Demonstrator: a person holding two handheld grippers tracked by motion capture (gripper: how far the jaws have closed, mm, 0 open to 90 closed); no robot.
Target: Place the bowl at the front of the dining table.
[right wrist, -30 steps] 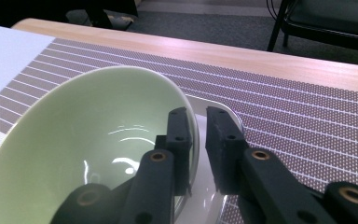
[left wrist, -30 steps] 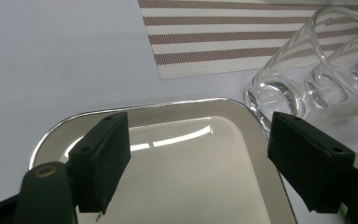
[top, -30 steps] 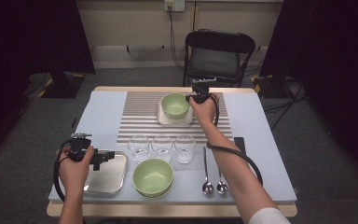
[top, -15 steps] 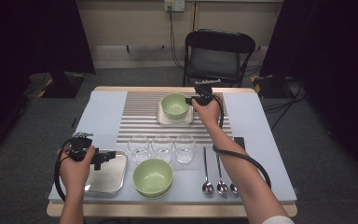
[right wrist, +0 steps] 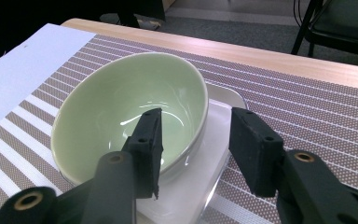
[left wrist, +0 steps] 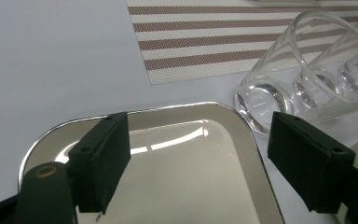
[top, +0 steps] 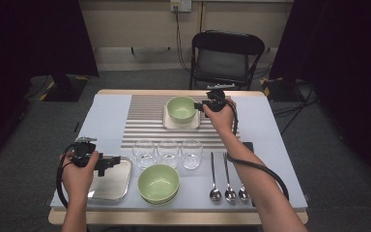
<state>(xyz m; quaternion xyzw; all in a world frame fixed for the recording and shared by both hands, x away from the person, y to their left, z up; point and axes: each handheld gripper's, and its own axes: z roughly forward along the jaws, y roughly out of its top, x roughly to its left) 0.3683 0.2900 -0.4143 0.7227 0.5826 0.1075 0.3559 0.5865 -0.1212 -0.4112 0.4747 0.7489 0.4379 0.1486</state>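
Two jaws of the right hand-held gripper (right wrist: 193, 149) have just been opening astride the green bowl's (right wrist: 121, 107) rim.

Left hand-held gripper (top: 107, 163): I hold it low at the near left, jaws level and spread wide.
Right arm: stretched far forward across the counter (top: 275, 140).
Right hand-held gripper (top: 201, 107): jaws have just been opening, pads pressing on nothing.

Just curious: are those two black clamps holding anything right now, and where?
Nothing. The right gripper has just been opening, its jaws astride the green bowl's rim without pressing. The left gripper hangs open over the metal tray.
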